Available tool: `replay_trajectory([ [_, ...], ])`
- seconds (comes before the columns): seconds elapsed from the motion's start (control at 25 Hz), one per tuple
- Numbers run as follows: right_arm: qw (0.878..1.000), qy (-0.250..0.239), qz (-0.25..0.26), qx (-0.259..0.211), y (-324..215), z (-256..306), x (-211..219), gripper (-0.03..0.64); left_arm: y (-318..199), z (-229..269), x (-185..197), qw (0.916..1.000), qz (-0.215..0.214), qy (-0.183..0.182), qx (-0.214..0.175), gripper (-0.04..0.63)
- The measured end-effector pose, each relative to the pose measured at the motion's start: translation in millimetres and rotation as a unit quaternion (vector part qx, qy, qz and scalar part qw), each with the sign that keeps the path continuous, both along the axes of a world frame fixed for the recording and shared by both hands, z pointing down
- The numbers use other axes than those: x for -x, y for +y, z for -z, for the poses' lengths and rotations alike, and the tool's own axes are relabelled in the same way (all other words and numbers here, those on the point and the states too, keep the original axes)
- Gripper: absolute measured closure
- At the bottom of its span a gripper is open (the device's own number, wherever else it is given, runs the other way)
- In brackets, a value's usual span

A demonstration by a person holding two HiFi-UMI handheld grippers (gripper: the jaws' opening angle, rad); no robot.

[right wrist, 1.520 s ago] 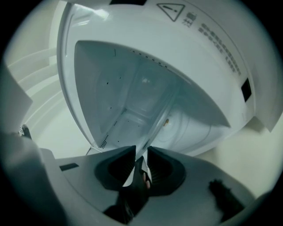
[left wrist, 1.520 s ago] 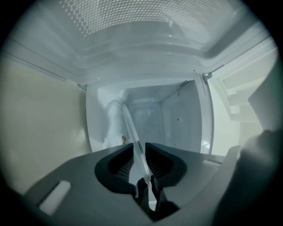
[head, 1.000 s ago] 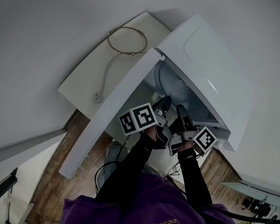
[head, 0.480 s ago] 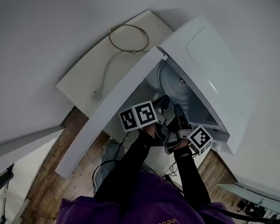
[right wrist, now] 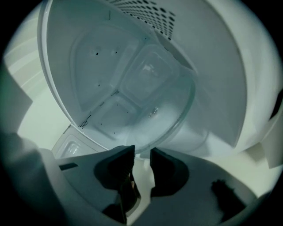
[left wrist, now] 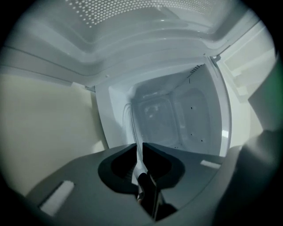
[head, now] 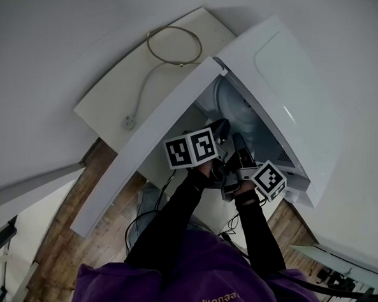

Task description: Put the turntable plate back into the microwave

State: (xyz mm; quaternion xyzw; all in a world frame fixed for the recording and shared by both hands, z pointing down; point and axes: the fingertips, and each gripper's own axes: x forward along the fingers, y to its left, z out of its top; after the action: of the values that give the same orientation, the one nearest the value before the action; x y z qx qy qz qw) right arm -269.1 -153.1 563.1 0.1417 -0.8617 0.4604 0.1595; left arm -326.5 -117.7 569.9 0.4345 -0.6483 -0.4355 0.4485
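Pinching the rim of the turntable plate point(left wrist: 168, 119), left tongs point(left wrist: 139, 148) held it at the open microwave point(head: 288, 89); right tongs point(right wrist: 142, 152) had just been spreading, rim loose between them.

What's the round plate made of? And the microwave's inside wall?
The plate looks like clear glass, smooth and shiny: the wall behind shows through it and light glints on it. The inside wall looks like pale painted metal, fairly glossy, with rows of punched holes; it could be plastic.
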Motion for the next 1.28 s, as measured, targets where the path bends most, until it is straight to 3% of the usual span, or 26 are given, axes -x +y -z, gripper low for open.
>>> replay_trajectory([
  [0.4,1.000,0.000,0.013,0.006,4.7,-1.7,8.1,0.515,6.2,2.2,10.0,0.9991,0.005,-0.037,0.020,0.543],
  [0.56,1.000,-0.001,0.013,0.011,4.3,-1.8,8.8,0.515,19.8,0.8,5.6,0.9968,0.033,-0.052,0.050,0.591],
  [0.68,1.000,-0.002,0.016,0.010,3.9,-1.1,10.0,0.515,14.7,-0.5,0.9,0.9979,0.012,-0.048,0.041,0.591],
  [0.8,1.000,0.004,0.021,0.005,6.2,-2.4,8.0,0.515,11.6,1.4,-4.8,0.9967,-0.016,-0.066,0.045,0.591],
  [0.96,0.997,0.032,0.057,-0.035,9.2,-4.1,10.6,0.515,4.2,2.8,-8.9,0.9945,-0.039,-0.084,0.049,0.591],
  [1.28,0.993,0.066,0.080,-0.054,19.2,-13.2,-0.2,0.515,18.6,-3.4,-5.0,0.9941,-0.026,-0.087,0.061,0.591],
])
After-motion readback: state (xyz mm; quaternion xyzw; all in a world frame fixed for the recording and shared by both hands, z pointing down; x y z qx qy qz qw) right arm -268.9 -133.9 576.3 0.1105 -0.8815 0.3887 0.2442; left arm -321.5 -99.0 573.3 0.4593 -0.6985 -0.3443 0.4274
